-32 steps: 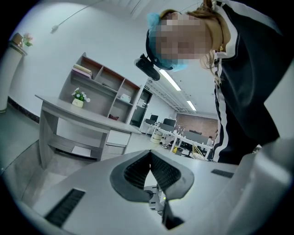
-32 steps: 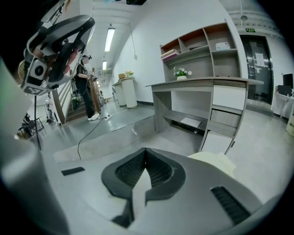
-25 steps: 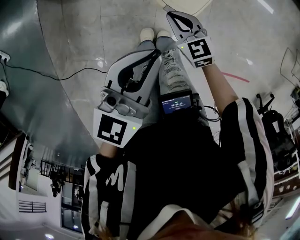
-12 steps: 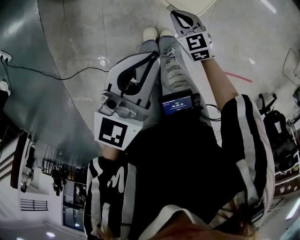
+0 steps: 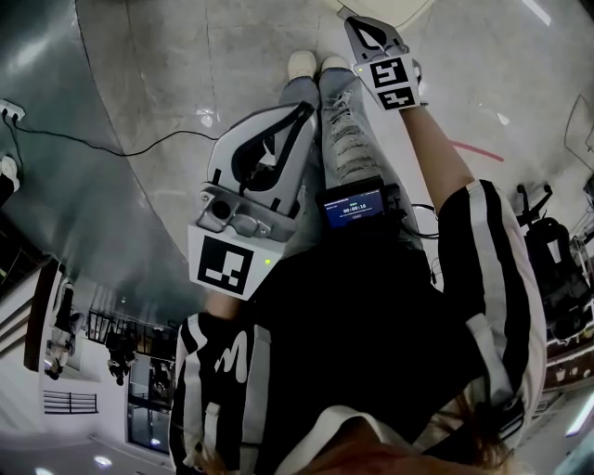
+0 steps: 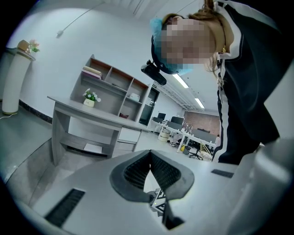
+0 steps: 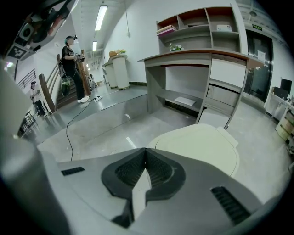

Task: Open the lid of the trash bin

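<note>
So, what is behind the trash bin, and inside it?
Behind the trash bin stands a grey desk with shelves. Its closed lid covers the inside, so the contents cannot be seen.

The person wears a black top (image 5: 371,334) with broad white stripes down both sleeves (image 5: 492,278), torn pale jeans (image 5: 345,139) and white shoes (image 5: 311,65) at twelve o'clock in the head view. A small lit screen (image 5: 353,206) sits at the waist, with cables (image 5: 419,211) at its three o'clock. The left gripper (image 5: 304,111) and right gripper (image 5: 355,26) are grey-white shells, each with a black-and-white marker cube (image 5: 223,264) and black ribbed jaws.
</note>
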`<state>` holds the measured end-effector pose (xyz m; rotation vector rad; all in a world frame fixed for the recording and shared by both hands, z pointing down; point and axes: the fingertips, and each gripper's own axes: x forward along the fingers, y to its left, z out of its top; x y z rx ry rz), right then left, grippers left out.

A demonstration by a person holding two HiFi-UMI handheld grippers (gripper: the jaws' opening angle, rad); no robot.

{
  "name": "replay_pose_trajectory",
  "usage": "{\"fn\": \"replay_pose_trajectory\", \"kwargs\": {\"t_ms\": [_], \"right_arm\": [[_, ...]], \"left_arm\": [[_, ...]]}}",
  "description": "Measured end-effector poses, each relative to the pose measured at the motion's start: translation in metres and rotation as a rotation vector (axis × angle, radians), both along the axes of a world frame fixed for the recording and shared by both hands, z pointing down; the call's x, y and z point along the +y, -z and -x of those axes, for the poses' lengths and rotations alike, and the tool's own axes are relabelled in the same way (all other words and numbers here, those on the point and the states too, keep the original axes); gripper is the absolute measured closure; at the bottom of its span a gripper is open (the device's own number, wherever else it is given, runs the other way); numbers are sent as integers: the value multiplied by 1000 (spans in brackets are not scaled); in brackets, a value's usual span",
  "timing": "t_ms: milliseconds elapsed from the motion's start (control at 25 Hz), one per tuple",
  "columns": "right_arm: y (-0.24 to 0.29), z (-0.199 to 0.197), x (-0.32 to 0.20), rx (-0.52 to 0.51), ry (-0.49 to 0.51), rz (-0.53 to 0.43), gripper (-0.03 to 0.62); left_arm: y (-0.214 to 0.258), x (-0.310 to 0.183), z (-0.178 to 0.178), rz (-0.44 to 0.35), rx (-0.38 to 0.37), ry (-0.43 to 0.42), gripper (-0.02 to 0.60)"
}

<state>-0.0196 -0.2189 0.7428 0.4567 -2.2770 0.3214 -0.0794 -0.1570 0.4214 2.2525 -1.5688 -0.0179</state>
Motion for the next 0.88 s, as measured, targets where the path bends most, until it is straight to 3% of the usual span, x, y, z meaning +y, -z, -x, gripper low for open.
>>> {"fn": "replay_pose_trajectory", "kwargs": {"t_ms": [200,440,880], "right_arm": [[-14,-4,-5,54,-11,-11,589],[-39,19,3,109,-9,-5,589],[-56,12,4,189,-37,-17,589]], "left_arm": [[-4,1,5,10,-5,9,577],[-14,11,33,19,-8,17,577],[-19,12,35,29,-3,13,577]]}}
